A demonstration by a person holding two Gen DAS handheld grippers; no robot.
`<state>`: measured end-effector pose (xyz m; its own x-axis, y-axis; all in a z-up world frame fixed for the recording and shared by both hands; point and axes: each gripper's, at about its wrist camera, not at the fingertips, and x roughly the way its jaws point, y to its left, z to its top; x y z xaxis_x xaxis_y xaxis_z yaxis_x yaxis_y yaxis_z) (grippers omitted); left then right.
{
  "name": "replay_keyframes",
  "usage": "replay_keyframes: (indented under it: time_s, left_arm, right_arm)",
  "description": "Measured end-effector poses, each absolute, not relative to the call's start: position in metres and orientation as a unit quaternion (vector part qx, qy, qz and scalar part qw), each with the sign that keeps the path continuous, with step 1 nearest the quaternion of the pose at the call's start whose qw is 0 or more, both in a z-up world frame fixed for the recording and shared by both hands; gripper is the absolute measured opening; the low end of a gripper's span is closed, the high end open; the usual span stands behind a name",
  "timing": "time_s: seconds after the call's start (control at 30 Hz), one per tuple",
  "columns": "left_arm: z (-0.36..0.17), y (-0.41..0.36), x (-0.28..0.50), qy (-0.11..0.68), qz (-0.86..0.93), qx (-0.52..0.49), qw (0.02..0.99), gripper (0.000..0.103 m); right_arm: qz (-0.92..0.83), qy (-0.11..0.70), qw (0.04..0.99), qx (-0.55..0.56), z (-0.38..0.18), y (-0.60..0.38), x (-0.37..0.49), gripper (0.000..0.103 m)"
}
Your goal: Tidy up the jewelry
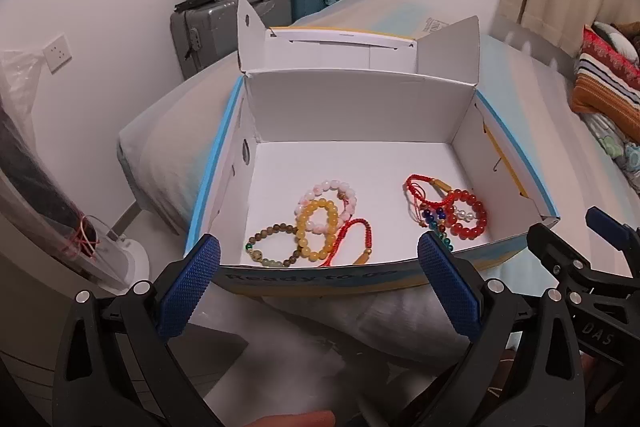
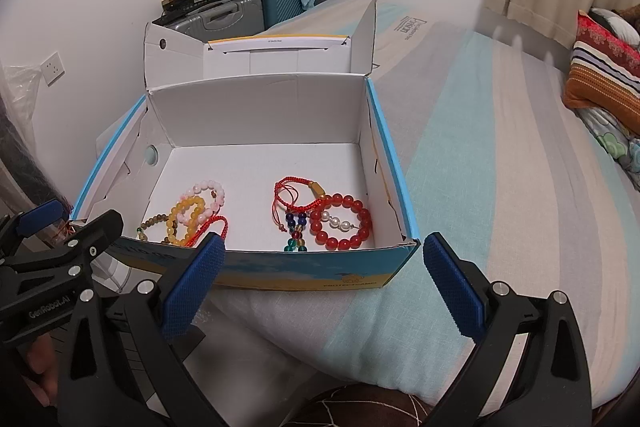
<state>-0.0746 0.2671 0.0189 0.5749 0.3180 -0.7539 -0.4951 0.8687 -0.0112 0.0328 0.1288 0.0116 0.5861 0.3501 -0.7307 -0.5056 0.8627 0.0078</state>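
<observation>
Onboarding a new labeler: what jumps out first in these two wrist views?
An open white-lined cardboard box sits on a striped bed, lid flap up behind. Inside are two jewelry clusters: a pile with a yellow bead bracelet near the front left, and a red bead bracelet with red cord pieces toward the front right. Both grippers, left gripper and right gripper, hang open and empty just short of the box's front wall.

I saw a bed (image 2: 500, 155) with a sheet striped in grey, pale blue and cream. An open cardboard box (image 2: 304, 271) sat directly on it near the foot corner. Far right of the box, striped pillows (image 2: 600, 83) lay on the bed.
</observation>
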Motion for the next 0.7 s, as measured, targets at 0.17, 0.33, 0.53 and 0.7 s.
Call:
replay_keyframes:
  time_s: [0.17,0.33,0.53,0.7]
  left_arm:
    - [0.0191,0.2627,-0.0715,0.401,0.237,-0.095,0.880,0.097]
    - [0.0189,0.2627,-0.0719,0.402,0.241,-0.097,0.878,0.097]
    - [0.0182,0.2610,-0.0703,0.405,0.229,-0.097,0.880,0.097]
    - [0.0179,0.2593,-0.0689,0.407,0.230,-0.091,0.879,0.097]
  right_arm:
    - [0.241,0.387,0.884,-0.099,0.0116,0.1281,0.0338,0.095]
    - [0.243,0.388,0.884,-0.098,0.0114,0.1280,0.0343,0.095]
    - [0.243,0.388,0.884,-0.098,0.0112,0.1281,0.0349,0.095]
    - [0.242,0.388,0.884,-0.098,0.0113,0.1284,0.0351,0.095]
